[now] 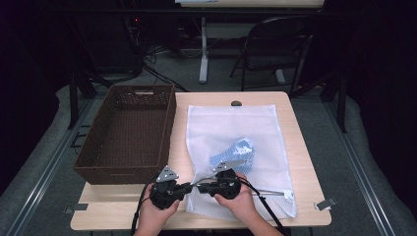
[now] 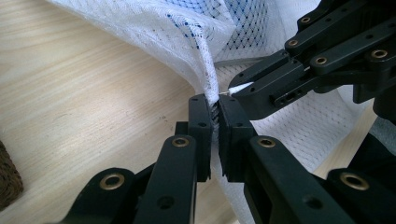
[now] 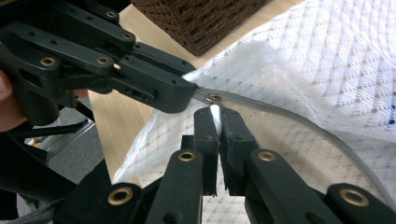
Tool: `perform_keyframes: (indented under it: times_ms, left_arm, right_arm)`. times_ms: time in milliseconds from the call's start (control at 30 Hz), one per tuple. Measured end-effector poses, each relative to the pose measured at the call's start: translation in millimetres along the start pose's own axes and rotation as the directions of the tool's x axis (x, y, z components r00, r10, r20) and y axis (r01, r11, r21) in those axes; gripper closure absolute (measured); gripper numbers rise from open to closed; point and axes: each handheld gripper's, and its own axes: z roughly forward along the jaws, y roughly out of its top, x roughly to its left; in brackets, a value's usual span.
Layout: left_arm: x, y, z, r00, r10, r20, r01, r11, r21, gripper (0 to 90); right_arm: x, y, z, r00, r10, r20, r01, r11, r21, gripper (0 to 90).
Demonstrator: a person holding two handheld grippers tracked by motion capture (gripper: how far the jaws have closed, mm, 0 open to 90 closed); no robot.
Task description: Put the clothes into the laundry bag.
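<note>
- The left gripper (image 2: 214, 109) pinches the mesh bag (image 1: 236, 128) at its near corner.
- The right gripper (image 3: 214, 112) pinches the white zipper pull (image 3: 215, 113).
- The bag lies flat on the table (image 1: 300, 147), beside the basket (image 1: 129, 132).

Mesh bag (image 1: 236, 142) flat on table (image 1: 300, 147), centre to 3 o'clock half. Basket (image 1: 129, 132) at 9 o'clock of bag, touching its edge. Folded cloth (image 1: 235, 152) inside bag, mid-lower part. Both grippers at bag's 7 o'clock corner: left gripper (image 1: 186, 187) at 9 o'clock of right gripper (image 1: 202, 186), tips nearly touching.
</note>
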Motion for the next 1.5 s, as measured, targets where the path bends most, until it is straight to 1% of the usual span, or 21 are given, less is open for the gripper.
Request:
perform_keyframes:
  times_ms: [67, 167, 233, 300, 400, 467, 533, 600, 667, 700, 767, 800, 833, 900, 967, 1000, 1067, 1133, 1167, 1333, 1500]
  left_arm:
    - [0.7, -0.1, -0.1, 1.0, 0.004, -0.003, -0.004, 1.0, -0.001, 85.0]
    - [0.6, -0.1, -0.4, 1.0, 0.003, 0.002, -0.003, 1.0, 0.005, 85.0]
    - [1.0, -0.4, -0.9, 1.0, -0.001, -0.002, 0.001, 1.0, 0.002, 84.9]
    - [2.2, -0.2, -2.9, 1.0, -0.001, -0.002, 0.001, 1.0, 0.0, 84.9]
    - [3.3, -0.2, -5.1, 0.9999, -0.015, -0.004, 0.015, 0.9999, -0.008, 84.9]
    - [4.2, -0.2, -6.1, 0.9999, -0.01, -0.005, 0.01, 0.9999, -0.001, 84.8]
    - [4.9, -0.1, -6.5, 0.9999, -0.008, -0.008, 0.008, 1.0, 0.003, 84.9]
    - [4.9, -0.1, -6.4, 0.9999, -0.01, -0.008, 0.01, 0.9999, 0.003, 84.8]
    - [5.2, -0.3, -6.3, 0.9998, -0.02, -0.002, 0.02, 0.9998, 0.001, 84.6]
    - [5.4, -0.4, -6.3, 0.9996, -0.029, 0.002, 0.029, 0.9996, -0.002, 84.3]
    - [6.4, -0.8, -5.4, 0.9989, -0.044, 0.017, 0.044, 0.999, -0.008, 82.3]
    - [6.5, -1.2, -4.8, 0.9988, -0.044, 0.019, 0.045, 0.999, -0.01, 80.4]
    - [6.7, -1.5, -3.9, 0.9987, -0.044, 0.023, 0.045, 0.9989, -0.01, 78.8]
    - [6.7, -1.7, -2.0, 0.9971, -0.063, 0.042, 0.064, 0.9979, -0.008, 73.8]
    - [6.0, -2.0, 0.8, 0.9976, -0.059, 0.037, 0.059, 0.9982, -0.005, 69.4]
    - [5.7, -2.0, 2.3, 0.9976, -0.059, 0.035, 0.059, 0.9983, -0.004, 66.5]
    - [5.4, -2.1, 5.2, 0.9968, -0.068, 0.043, 0.068, 0.9977, -0.006, 60.6]
    - [5.5, -1.6, 8.7, 0.9969, -0.065, 0.046, 0.065, 0.9979, -0.004, 58.8]
    - [5.3, -1.4, 11.3, 0.9959, -0.071, 0.055, 0.072, 0.9974, -0.001, 57.9]
    - [4.6, 0.5, 20.8, 0.9957, -0.07, 0.059, 0.07, 0.9974, 0.015, 57.4]
    - [3.8, 3.1, 27.2, 0.9949, -0.078, 0.065, 0.078, 0.9969, 0.008, 57.8]
  right_arm:
    - [-1.3, -0.8, -0.3, 0.9999, 0.013, 0.001, -0.013, 1.0, 0.005, 86.4]
    - [-2.4, -1.4, -0.9, 0.9998, 0.018, 0.002, -0.018, 1.0, 0.009, 86.4]
    - [-3.3, -1.9, -1.0, 0.9997, 0.014, 0.019, -0.014, 1.0, 0.016, 86.3]
    - [-6.2, -3.1, -1.6, 0.9993, 0.024, 0.03, -0.024, 1.0, 0.02, 86.4]
    - [-11.8, -5.1, -3.1, 0.9982, 0.04, 0.044, -0.041, 0.999, 0.025, 86.4]
    - [-15.0, -7.0, -4.2, 0.9968, 0.047, 0.064, -0.05, 0.998, 0.032, 86.3]
    - [-18.1, -9.0, -5.8, 0.996, 0.055, 0.07, -0.057, 0.998, 0.036, 86.4]
    - [-20.4, -10.6, -8.7, 0.9951, 0.052, 0.085, -0.055, 0.998, 0.041, 86.3]
    - [-21.2, -11.4, -11.0, 0.9941, 0.056, 0.093, -0.061, 0.997, 0.045, 86.3]
    - [-21.2, -11.8, -11.9, 0.994, 0.066, 0.087, -0.07, 0.997, 0.041, 86.3]
    - [-19.9, -12.2, -13.2, 0.9942, 0.058, 0.091, -0.062, 0.997, 0.042, 86.3]
    - [-19.1, -12.5, -13.5, 0.9937, 0.06, 0.094, -0.064, 0.997, 0.043, 86.3]
    - [-19.3, -12.8, -13.6, 0.9938, 0.051, 0.099, -0.055, 0.998, 0.044, 86.3]
    - [-19.1, -13.0, -13.9, 0.9935, 0.056, 0.099, -0.061, 0.997, 0.043, 86.3]
    - [-18.7, -13.2, -14.4, 0.9939, 0.057, 0.094, -0.061, 0.997, 0.04, 86.3]
    - [-18.5, -13.2, -14.4, 0.9942, 0.048, 0.096, -0.052, 0.998, 0.037, 86.3]
    - [-17.0, -13.1, -14.7, 0.9941, 0.054, 0.094, -0.058, 0.998, 0.035, 86.2]
    - [-16.4, -13.3, -14.8, 0.9943, 0.051, 0.094, -0.055, 0.998, 0.038, 86.3]
    - [-16.3, -13.4, -14.8, 0.9942, 0.052, 0.094, -0.055, 0.998, 0.038, 86.2]
    - [-15.2, -13.4, -15.5, 0.9943, 0.05, 0.094, -0.054, 0.998, 0.033, 86.3]
    - [-15.1, -13.8, -16.3, 0.9937, 0.059, 0.095, -0.062, 0.998, 0.023, 86.2]
